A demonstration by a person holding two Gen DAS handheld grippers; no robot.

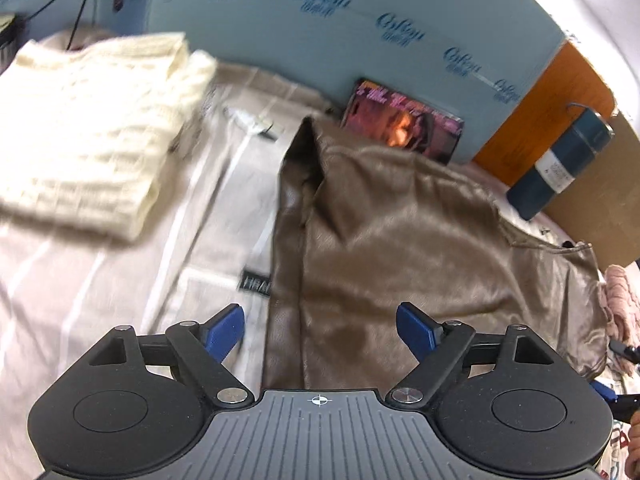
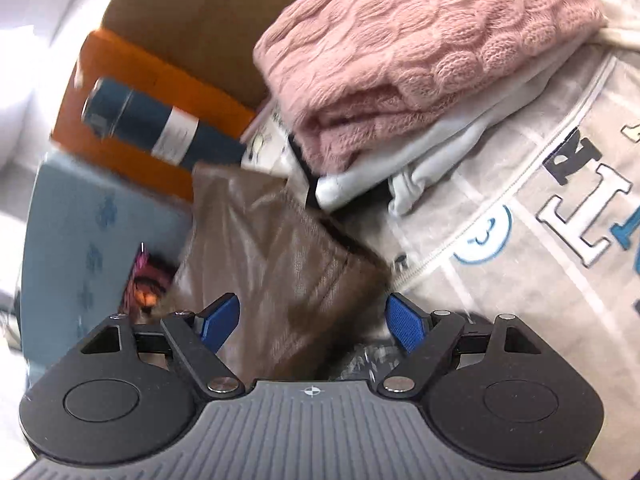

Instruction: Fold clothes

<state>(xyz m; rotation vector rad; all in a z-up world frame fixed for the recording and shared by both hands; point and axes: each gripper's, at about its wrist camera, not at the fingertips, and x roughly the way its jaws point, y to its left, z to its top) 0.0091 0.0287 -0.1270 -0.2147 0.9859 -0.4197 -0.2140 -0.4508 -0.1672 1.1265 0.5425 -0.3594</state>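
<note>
Left wrist view: my left tool (image 1: 320, 326) and right tool (image 2: 312, 322) gape wide, empty, above the brown garment (image 1: 400, 240); I should pinch matching edges, fold evenly.

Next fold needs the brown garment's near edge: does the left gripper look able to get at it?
Probably yes. The left gripper hangs right over the brown satin garment with its jaws open and nothing between them, and the cream knit sweater lies off to the side.
</note>
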